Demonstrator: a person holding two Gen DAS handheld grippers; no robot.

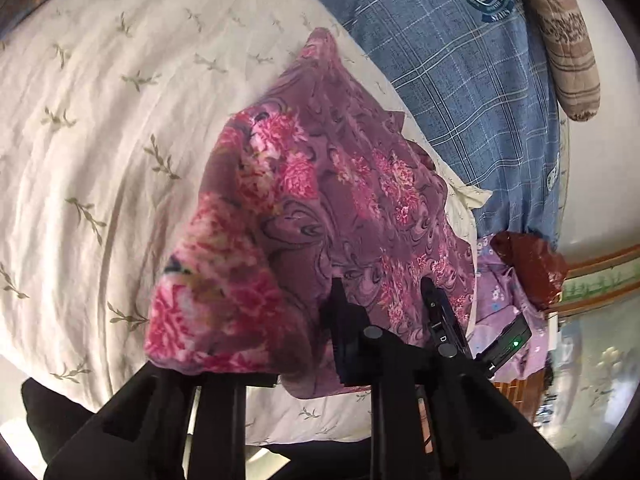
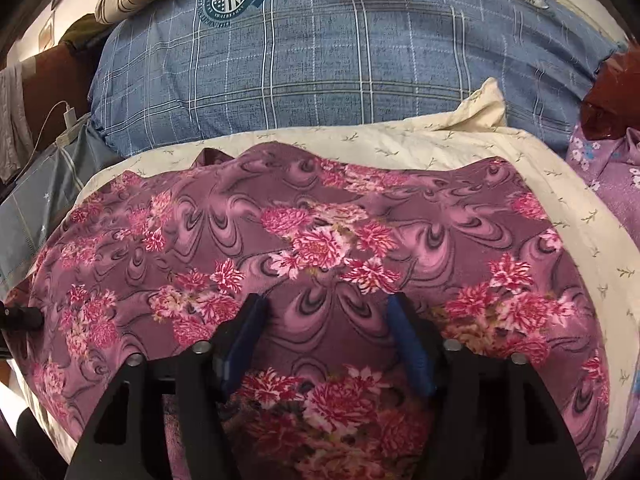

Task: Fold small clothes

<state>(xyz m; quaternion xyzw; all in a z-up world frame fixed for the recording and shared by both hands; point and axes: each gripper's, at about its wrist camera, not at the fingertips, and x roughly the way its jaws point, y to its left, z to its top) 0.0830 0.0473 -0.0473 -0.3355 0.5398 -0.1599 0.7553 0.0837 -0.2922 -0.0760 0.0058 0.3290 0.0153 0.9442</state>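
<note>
A purple garment with pink flower print (image 2: 320, 240) lies spread on a cream bedsheet (image 2: 440, 140). My right gripper (image 2: 326, 308) is open, its blue-padded fingers (image 2: 408, 340) resting on the garment's near part with cloth between them. In the left wrist view the same garment (image 1: 320, 200) drapes over my left gripper (image 1: 380, 292), a fold hanging in front of the camera. Its black fingers (image 1: 436, 308) stand apart with cloth around them; whether they pinch it is hidden. The left gripper tip also shows at the right wrist view's left edge (image 2: 20, 318).
A blue plaid pillow (image 2: 320, 60) lies beyond the garment. A lilac flowered cloth (image 2: 608, 168) and a dark red bag (image 1: 528, 264) sit to the right. A striped beige quilt (image 1: 560, 40) lies further back. A white charger cable (image 2: 68, 116) is at the left.
</note>
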